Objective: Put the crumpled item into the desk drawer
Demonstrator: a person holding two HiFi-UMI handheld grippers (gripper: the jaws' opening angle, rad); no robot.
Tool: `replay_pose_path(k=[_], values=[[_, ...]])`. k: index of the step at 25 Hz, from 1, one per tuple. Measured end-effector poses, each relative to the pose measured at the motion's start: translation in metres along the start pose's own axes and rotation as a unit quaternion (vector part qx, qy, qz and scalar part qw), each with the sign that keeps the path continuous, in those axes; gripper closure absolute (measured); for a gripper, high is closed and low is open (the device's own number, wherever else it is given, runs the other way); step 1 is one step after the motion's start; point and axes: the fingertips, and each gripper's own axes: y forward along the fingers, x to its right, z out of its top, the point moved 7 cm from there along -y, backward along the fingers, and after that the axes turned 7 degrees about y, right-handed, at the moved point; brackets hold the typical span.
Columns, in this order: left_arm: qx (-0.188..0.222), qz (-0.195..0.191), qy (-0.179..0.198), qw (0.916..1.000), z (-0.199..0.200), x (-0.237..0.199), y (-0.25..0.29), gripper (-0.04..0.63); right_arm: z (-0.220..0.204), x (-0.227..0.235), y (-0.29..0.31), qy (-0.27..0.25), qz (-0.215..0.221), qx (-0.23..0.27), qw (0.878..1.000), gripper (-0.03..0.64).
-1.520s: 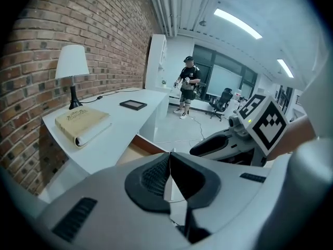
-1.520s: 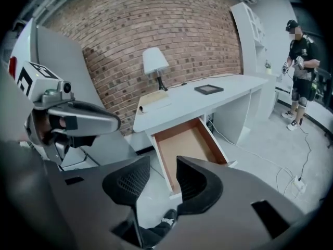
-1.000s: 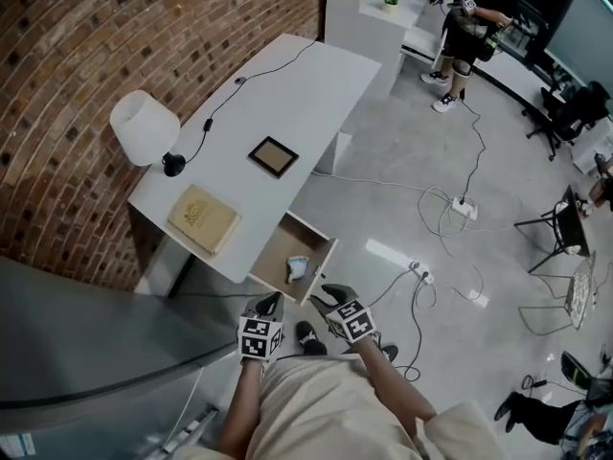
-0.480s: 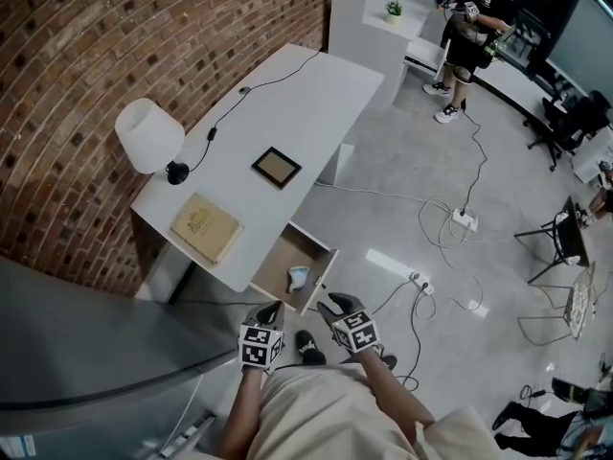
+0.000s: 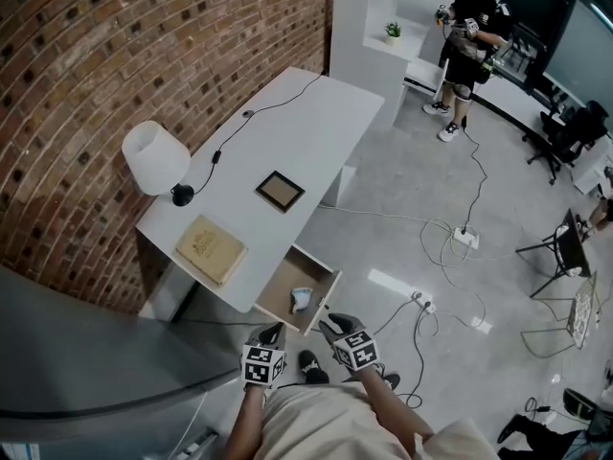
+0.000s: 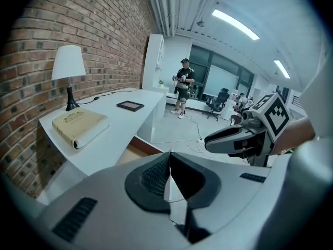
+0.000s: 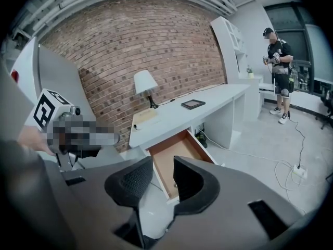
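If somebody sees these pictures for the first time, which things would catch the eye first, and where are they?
The eye goes first to the open drawer under the near end of the white desk, with a pale crumpled item lying inside it. Next comes the red brick wall along the far side of the desk. On the desk top near that wall stand a white lamp and a tan book.

Head view steeply overhead, gripper views low, sharing desk (image 5: 316, 142)
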Motion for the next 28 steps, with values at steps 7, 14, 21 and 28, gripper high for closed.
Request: replay_pose_path(k=[7, 14, 21, 28], values=[[-0.001, -0.005, 0.003, 1.0, -0.004, 0.003, 0.0, 0.578, -0.005, -0.002, -0.004, 0.006, -0.002, 0.013, 1.0, 0.519], [-0.003, -0.011, 0.005, 0.9999, -0.007, 0.005, 0.001, 0.578, -0.004, -0.001, -0.007, 0.013, -0.012, 0.026, 1.0, 0.571], [-0.007, -0.008, 0.007, 0.9999, -0.012, 0.003, -0.002, 0.578, -0.008, -0.003, -0.006, 0.023, -0.009, 0.024, 0.999, 0.591], [-0.007, -0.008, 0.002, 0.9999, -0.018, 0.004, -0.004, 0.578, -0.016, 0.001, -0.005, 0.027, -0.02, -0.006, 0.999, 0.591]])
